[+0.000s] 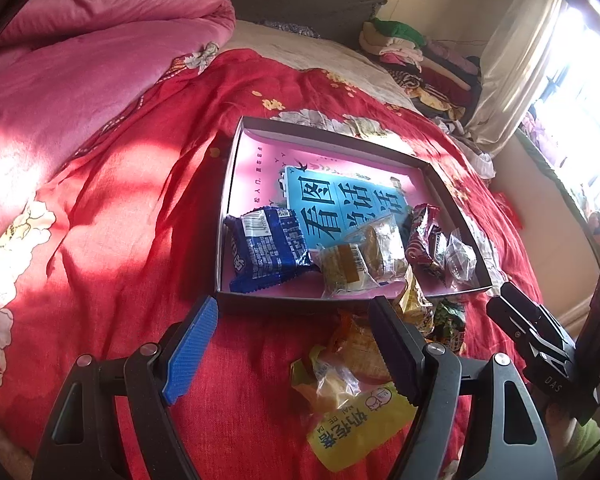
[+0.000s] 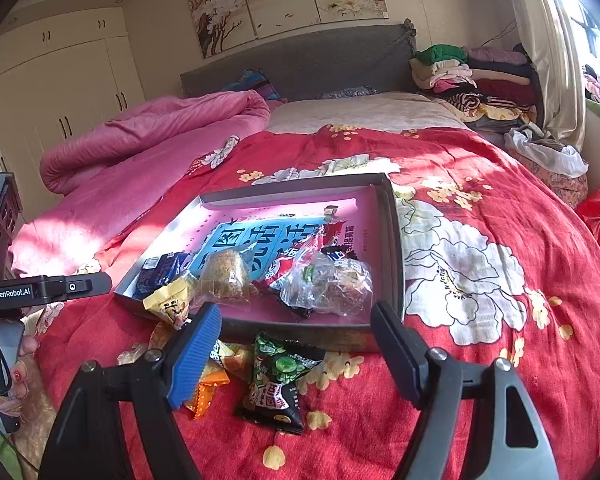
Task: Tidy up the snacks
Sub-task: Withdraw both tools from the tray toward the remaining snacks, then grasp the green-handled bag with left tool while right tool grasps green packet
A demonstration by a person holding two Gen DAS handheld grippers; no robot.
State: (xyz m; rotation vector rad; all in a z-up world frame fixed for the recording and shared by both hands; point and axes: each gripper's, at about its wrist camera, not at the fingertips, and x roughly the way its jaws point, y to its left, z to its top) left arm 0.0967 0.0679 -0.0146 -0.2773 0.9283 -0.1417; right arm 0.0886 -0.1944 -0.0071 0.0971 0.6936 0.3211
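snacks, loose and boxed, on a bed.

left gripper (image 1: pixel 292 344): jaws stood wide, nothing between them, poised over the loose pile just short of the box's near edge; a yellow packet (image 1: pixel 352 428) and an orange-tinted clear packet (image 1: pixel 356 348) lay beside and under its right finger. judged ready to take one of these.

right gripper (image 2: pixel 296 344): jaws likewise wide and empty, hung over a black-and-green packet (image 2: pixel 278 384) lying on the bedspread outside the box's near edge; probably the next pick.

shallow box (image 2: pixel 394 240), pink-lined, printed with blue panels: served as the collecting tray. along its near edge lay a blue packet (image 1: pixel 266 254) at the left corner, clear-wrapped cakes (image 1: pixel 364 262) in the middle, a red packet (image 1: pixel 422 236) and a small clear wrapper (image 1: pixel 460 258) toward the right corner. one yellow packet (image 2: pixel 168 304) hung over the near edge. far half of the box held no snacks.

surface: red floral bedspread (image 2: pixel 480 360), soft and creased, so packets sat tilted. pink quilt (image 2: pixel 152 136) bunched along the left edge; folded clothes (image 2: pixel 468 76) stacked at the far right corner.

room: grey headboard, painted panels above, cream wardrobes at left, sunlit curtained window at right.
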